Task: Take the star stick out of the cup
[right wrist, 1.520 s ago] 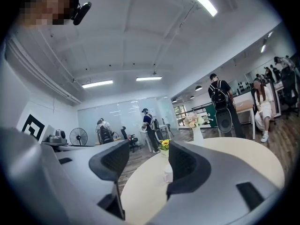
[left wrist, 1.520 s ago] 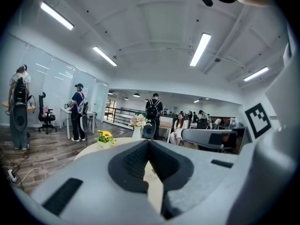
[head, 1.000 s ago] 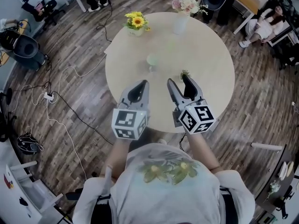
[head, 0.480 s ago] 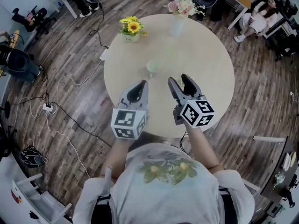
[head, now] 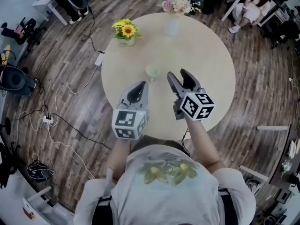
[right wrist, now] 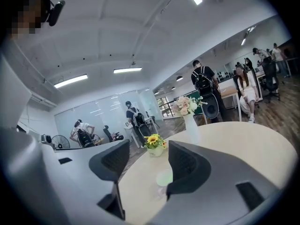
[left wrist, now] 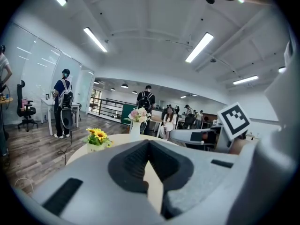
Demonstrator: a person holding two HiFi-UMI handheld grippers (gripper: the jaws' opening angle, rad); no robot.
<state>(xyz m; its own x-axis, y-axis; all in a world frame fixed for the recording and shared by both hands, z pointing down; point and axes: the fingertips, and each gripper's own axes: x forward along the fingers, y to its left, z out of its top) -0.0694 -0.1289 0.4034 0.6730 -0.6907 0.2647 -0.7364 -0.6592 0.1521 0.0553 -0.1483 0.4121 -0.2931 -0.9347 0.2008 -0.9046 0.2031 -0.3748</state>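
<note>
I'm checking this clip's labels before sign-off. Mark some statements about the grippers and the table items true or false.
1. The right gripper has its jaws apart and holds nothing. True.
2. The left gripper is clamped on the pale green cup. False: its jaws are together on nothing, and it sits short of the cup.
3. A pot of sunflowers stands on the round table. True.
4. The white vase of pink flowers lies tipped over. False: it stands upright near the far edge.
</note>
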